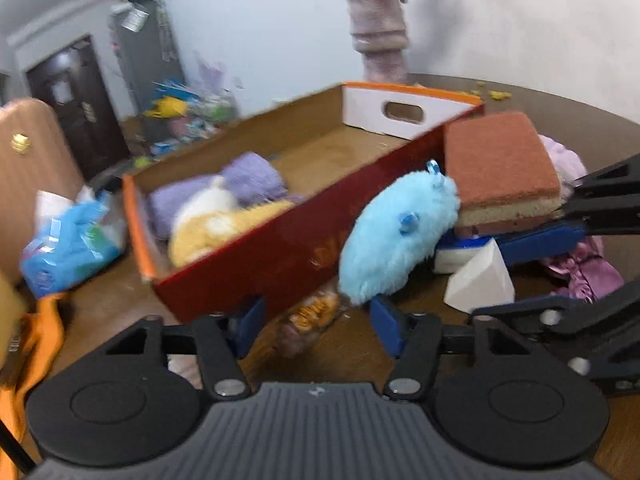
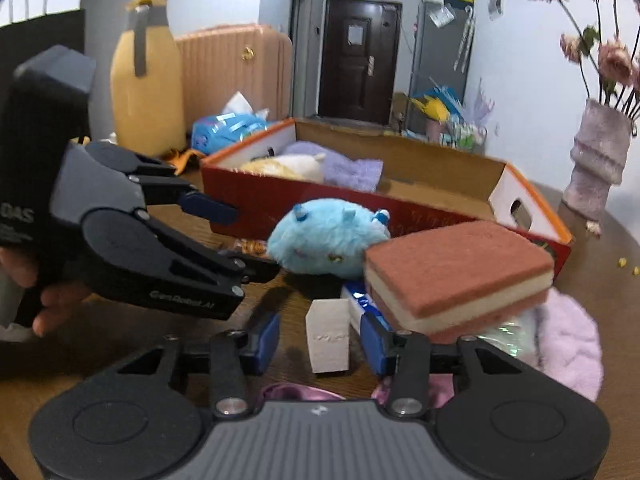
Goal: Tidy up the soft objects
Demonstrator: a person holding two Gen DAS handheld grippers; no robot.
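Between our two sets of parted jaws: soft things piled against a red box.

Our left gripper point(image 1: 318, 330) hangs released and empty over the brown table point(image 1: 352, 356), with a crumpled snack wrapper point(image 1: 310, 320) just ahead of its blue pads. Our right gripper point(image 2: 320, 342) is likewise spread, a small white block point(image 2: 329, 336) standing between its pads, though whether it touches either we cannot tell. Beyond lie the blue plush toy point(image 2: 326, 236) and the layered sponge point(image 2: 460, 276), both against the long side of the red cardboard box point(image 1: 264, 256). Inside it, at the end nearest the table edge, sit a purple towel point(image 1: 248, 180) and a yellow-and-white plush point(image 1: 216, 220). A pink towel point(image 2: 572, 344) lies beside the sponge.
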